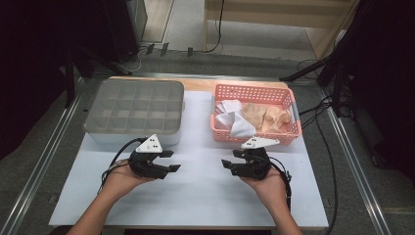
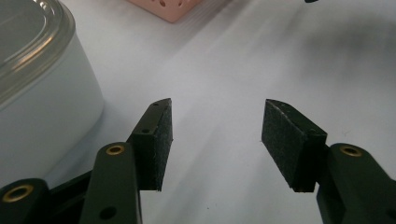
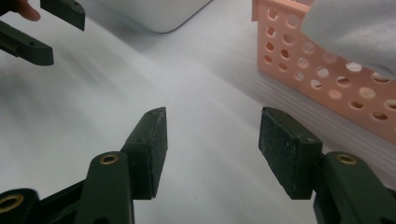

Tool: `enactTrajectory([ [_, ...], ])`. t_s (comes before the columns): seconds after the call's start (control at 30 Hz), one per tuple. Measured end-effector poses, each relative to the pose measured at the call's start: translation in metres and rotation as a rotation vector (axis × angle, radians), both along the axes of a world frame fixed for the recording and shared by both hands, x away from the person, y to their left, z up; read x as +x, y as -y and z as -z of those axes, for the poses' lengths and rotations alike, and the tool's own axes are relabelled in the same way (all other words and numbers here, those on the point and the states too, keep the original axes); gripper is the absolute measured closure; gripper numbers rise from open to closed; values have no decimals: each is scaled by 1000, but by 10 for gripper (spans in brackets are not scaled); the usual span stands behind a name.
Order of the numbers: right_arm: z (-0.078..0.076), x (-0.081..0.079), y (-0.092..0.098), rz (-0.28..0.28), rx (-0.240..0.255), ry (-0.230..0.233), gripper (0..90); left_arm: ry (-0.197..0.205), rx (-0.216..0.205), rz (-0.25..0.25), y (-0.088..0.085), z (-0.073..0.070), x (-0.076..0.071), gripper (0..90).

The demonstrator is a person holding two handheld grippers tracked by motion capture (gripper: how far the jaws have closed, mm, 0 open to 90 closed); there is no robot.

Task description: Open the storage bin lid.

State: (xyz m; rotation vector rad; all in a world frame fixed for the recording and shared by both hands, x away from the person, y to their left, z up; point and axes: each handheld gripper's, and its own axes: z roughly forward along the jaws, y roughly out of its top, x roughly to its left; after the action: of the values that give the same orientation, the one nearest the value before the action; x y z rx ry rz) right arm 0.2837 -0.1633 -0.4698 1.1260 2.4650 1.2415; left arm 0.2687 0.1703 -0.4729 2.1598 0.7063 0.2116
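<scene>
Both grippers sit low over the white table (image 1: pixel 195 196), pointing at each other w/ nothing between them. Left gripper (image 1: pixel 169 160): jaws apart, empty, just in front of the clear compartment box (image 1: pixel 134 110). Right gripper (image 1: pixel 227 166): jaws apart too, empty, just in front of the pink basket (image 1: pixel 254 133). Nearest work looks like the stuff in that basket: white cloths (image 1: pixel 231 120) at its left, beige soft items (image 1: pixel 266 116) at its right, prob. small socks or sim., can't tell for sure. Judging by the look: light, limp, no stiffness, will sag and drape once lifted, not fragile, not slippery vs. the felt pads (image 3: pixel 289 151). One white piece hangs over the front wall, so that's the easy grab: pinch a raised fold or bunched edge from above, not a flat layer. The basket is light plastic & may slide if cloth snags on its holes.
</scene>
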Motion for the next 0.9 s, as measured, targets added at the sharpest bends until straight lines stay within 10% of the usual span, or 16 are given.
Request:
enactTrajectory([
  [0.2,2,-4,-3,-57,-13,72,462,-30,-19,-15,0,-1,1,471],
  [0.4,2,-4,-4,-52,-14,65,444,-27,-10,-20,-1,-1,2,447],
  [0.6,1,-2,-4,-28,-28,42,395,-115,-9,-38,-1,0,7,400],
  [0.9,3,-1,-2,-23,-32,50,372,-107,-22,-37,-2,0,8,305],
])
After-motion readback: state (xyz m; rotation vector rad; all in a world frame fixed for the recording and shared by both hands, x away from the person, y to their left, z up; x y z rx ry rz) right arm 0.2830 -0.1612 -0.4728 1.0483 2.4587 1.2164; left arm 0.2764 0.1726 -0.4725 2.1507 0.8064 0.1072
